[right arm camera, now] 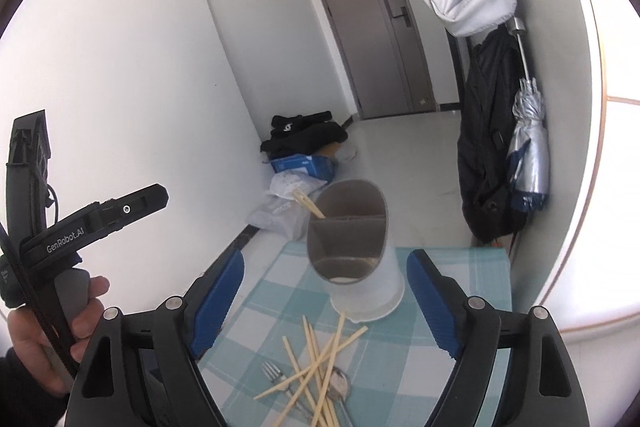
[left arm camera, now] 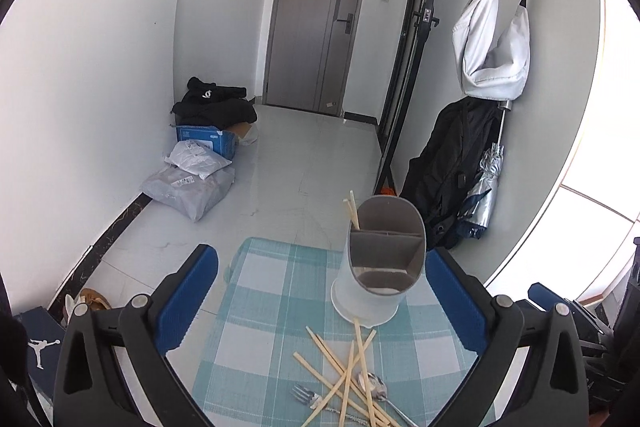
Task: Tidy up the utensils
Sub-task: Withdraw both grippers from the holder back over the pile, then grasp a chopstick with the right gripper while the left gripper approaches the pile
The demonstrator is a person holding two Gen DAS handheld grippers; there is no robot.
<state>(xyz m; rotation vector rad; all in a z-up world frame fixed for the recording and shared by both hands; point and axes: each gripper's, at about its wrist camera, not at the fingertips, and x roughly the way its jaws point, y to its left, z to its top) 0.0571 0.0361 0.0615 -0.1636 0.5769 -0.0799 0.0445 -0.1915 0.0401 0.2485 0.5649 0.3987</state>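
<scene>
Grey door (left arm camera: 316, 39), white bag (left arm camera: 492, 43), folded umbrella (right arm camera: 528, 147), parcels (left arm camera: 188, 183)

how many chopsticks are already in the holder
2, both leaning together in the back-left compartment of the holder, tips sticking out above the rim: chopsticks. Others deeper inside could be hidden.

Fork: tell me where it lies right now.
The fork lies flat on the checked cloth, at the left edge of the loose chopsticks, partly under them, nearer the camera than the white utensil holder.
</scene>
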